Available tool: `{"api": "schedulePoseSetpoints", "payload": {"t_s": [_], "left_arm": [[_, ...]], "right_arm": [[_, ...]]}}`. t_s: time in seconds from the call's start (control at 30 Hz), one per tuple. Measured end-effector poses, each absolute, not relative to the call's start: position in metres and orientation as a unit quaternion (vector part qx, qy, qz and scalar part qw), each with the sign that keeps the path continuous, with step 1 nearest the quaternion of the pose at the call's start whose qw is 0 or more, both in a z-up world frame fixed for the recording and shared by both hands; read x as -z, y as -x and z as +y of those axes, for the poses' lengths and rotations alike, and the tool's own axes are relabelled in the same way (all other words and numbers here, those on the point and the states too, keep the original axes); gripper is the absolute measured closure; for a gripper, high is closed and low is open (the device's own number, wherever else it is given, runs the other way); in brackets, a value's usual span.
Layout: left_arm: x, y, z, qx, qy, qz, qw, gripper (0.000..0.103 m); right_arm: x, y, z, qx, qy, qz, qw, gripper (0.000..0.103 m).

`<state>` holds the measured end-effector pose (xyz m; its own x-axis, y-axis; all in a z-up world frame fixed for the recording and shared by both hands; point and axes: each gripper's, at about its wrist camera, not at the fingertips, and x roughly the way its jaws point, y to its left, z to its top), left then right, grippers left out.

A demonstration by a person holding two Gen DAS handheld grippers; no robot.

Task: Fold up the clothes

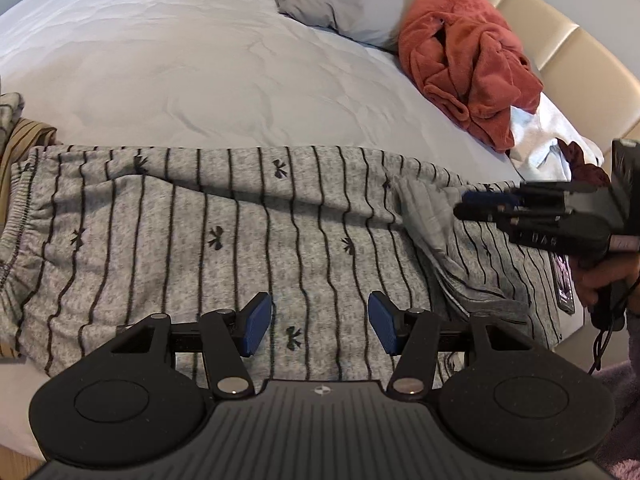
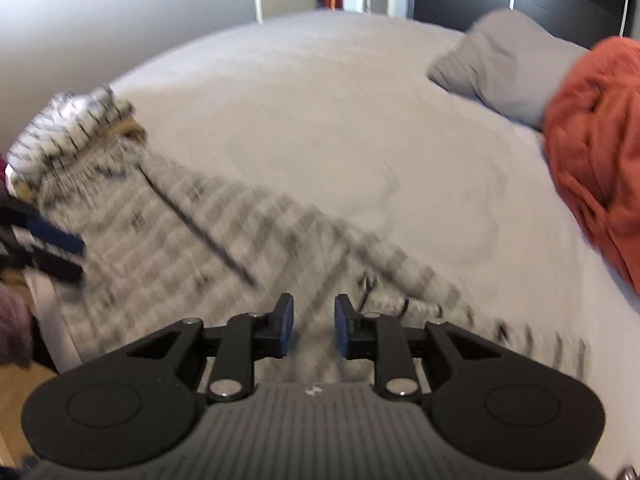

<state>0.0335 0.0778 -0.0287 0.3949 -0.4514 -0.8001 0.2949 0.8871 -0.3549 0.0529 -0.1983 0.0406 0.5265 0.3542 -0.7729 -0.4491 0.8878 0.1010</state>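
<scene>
Grey pyjama trousers (image 1: 248, 216) with thin dark stripes and small bows lie flat along the near edge of the bed, waistband (image 1: 16, 220) at the left. One leg end is turned over at the right (image 1: 424, 216). My left gripper (image 1: 320, 322) hovers open over the trousers' near edge, nothing between its blue pads. My right gripper (image 1: 464, 205), held by a hand (image 1: 600, 280), is over the leg ends. In the blurred right wrist view the right gripper (image 2: 315, 328) is open just above the trousers (image 2: 192, 240), holding nothing. The left gripper (image 2: 78, 258) shows at the left edge.
A rust-orange fleece heap (image 1: 468, 60) and a grey pillow (image 1: 336, 4) lie at the bed's far right, by a beige headboard (image 1: 560, 48). White cloth (image 1: 536, 140) and a dark red item (image 1: 588, 168) sit behind the right gripper. Tan striped clothing (image 1: 20, 140) lies at the left.
</scene>
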Motion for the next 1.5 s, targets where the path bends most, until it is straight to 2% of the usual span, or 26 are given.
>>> {"api": "schedulePoseSetpoints", "payload": {"t_s": [0.03,0.1,0.17,0.33,0.57,0.6,0.63,0.67,0.73,0.83,0.97,1.1,1.27,1.33,1.37,1.4,1.5], "left_arm": [[0.028,-0.033,0.079,0.223,0.080,0.502,0.832,0.051],[0.028,-0.032,0.082,0.221,0.084,0.502,0.832,0.051],[0.029,-0.030,0.084,0.221,0.085,0.505,0.830,0.051],[0.029,-0.024,0.073,0.249,0.082,0.508,0.820,0.051],[0.024,-0.008,0.041,0.327,0.074,0.497,0.801,0.048],[0.024,-0.006,0.037,0.332,0.072,0.496,0.799,0.048],[0.025,-0.004,0.032,0.335,0.070,0.495,0.798,0.048],[0.025,-0.002,0.029,0.336,0.069,0.496,0.798,0.048],[0.029,0.000,0.023,0.335,0.075,0.499,0.796,0.048],[0.035,0.000,0.018,0.339,0.097,0.505,0.788,0.047],[0.040,-0.003,0.009,0.341,0.124,0.504,0.784,0.043],[0.044,-0.009,-0.004,0.338,0.149,0.506,0.779,0.042],[0.047,-0.020,-0.018,0.322,0.178,0.508,0.779,0.042],[0.047,-0.024,-0.022,0.313,0.180,0.508,0.782,0.042],[0.046,-0.025,-0.023,0.310,0.180,0.507,0.784,0.042],[0.046,-0.027,-0.025,0.305,0.179,0.507,0.786,0.042],[0.049,-0.032,-0.028,0.290,0.180,0.511,0.789,0.042]], "right_arm": [[-0.044,-0.052,-0.197,-0.230,0.056,0.429,0.872,0.073],[-0.050,-0.043,-0.204,-0.225,0.047,0.436,0.870,0.062],[-0.054,-0.032,-0.212,-0.218,0.034,0.445,0.868,0.058],[-0.041,0.022,-0.248,-0.185,-0.017,0.483,0.856,0.057],[-0.005,0.055,-0.265,-0.196,-0.116,0.503,0.834,0.052],[0.000,0.059,-0.268,-0.197,-0.131,0.505,0.830,0.057],[0.001,0.062,-0.267,-0.203,-0.144,0.500,0.829,0.067],[0.000,0.063,-0.265,-0.211,-0.149,0.494,0.830,0.089],[-0.007,0.072,-0.253,-0.236,-0.122,0.485,0.833,0.090],[-0.012,0.085,-0.235,-0.276,-0.097,0.478,0.828,0.084],[-0.001,0.094,-0.217,-0.314,-0.082,0.499,0.804,0.068],[-0.001,0.101,-0.213,-0.325,-0.053,0.499,0.802,0.066],[-0.025,0.102,-0.237,-0.268,-0.049,0.446,0.853,0.066],[-0.028,0.099,-0.251,-0.228,-0.063,0.430,0.871,0.071],[-0.026,0.095,-0.256,-0.208,-0.071,0.428,0.877,0.080],[-0.023,0.091,-0.258,-0.193,-0.075,0.430,0.879,0.082],[-0.010,0.080,-0.254,-0.184,-0.072,0.446,0.873,0.082]]}}
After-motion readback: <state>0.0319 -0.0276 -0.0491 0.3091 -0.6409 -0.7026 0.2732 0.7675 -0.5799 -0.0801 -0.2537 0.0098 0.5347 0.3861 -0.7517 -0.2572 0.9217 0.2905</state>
